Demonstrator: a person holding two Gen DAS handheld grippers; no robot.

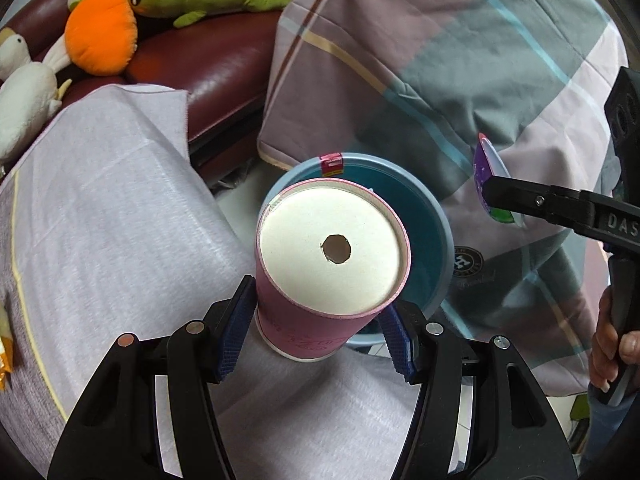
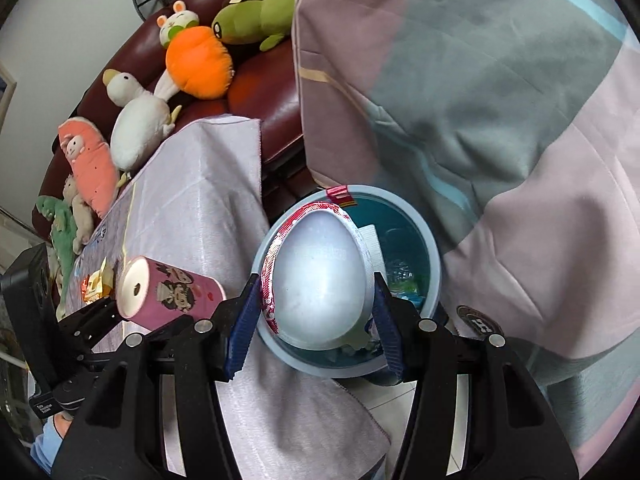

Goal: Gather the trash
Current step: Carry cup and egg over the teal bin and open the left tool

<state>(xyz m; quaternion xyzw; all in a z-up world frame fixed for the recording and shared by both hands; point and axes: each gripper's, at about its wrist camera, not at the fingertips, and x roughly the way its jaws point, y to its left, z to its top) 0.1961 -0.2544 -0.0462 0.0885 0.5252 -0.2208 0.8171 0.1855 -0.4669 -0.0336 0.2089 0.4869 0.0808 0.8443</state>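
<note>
Surroundings: plush toys on sofa; checked bedding beside blue bin.
Left gripper: pinching pink paper cup, base holed.
Right gripper: pinching egg-shaped plastic shell.

Black plastic left gripper, ribbed blue fingers, silver screws, matching right gripper, blue sleeve

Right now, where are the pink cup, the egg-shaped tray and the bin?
pink cup (image 1: 296, 320): left wrist view, on its pink side wall.
egg-shaped tray (image 2: 320, 276): right wrist view, on its domed underside.
bin (image 2: 434, 256): right wrist view, on its blue rim.
</note>
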